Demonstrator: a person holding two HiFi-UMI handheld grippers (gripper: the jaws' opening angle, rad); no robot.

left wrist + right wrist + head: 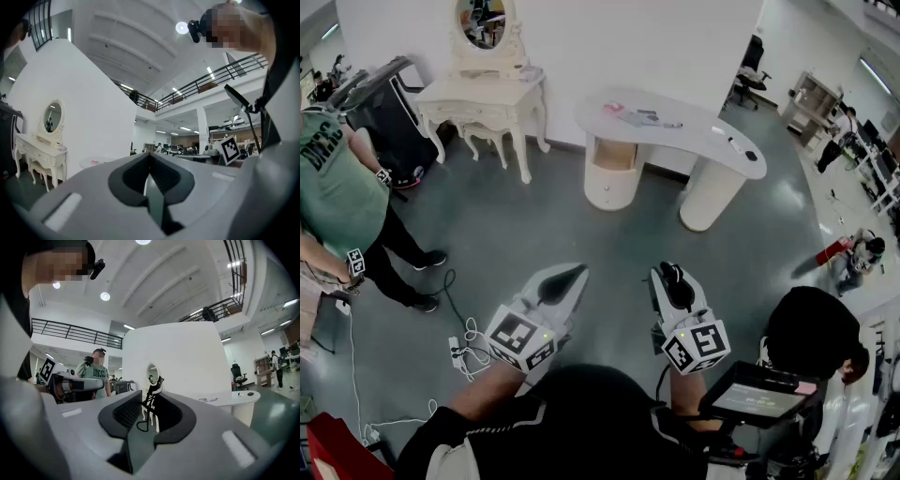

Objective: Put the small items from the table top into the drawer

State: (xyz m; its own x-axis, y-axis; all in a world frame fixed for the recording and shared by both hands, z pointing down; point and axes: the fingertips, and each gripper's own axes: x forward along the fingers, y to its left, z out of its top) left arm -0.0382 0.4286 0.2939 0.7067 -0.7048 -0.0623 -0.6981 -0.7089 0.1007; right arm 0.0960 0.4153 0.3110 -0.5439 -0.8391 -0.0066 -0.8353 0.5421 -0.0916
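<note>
My right gripper [673, 276] is held over the grey floor, shut on a thin black eyelash curler [149, 403] that stands up between its pads. My left gripper [570, 276] hangs beside it, shut with nothing between its jaws [149, 171]. Both are well short of the furniture. Ahead stands a curved white table [694, 131] with a few small items [639, 117] on its top. To the left is a white dressing table [483, 94] with an oval mirror [484, 21]. I cannot make out any drawer from here.
A person in a green shirt [333, 178] stands at the left. A dark-haired person [811, 333] is at my right, beside a screen [755, 398]. A power strip and cables [459, 352] lie on the floor. A stool [486, 136] sits under the dressing table.
</note>
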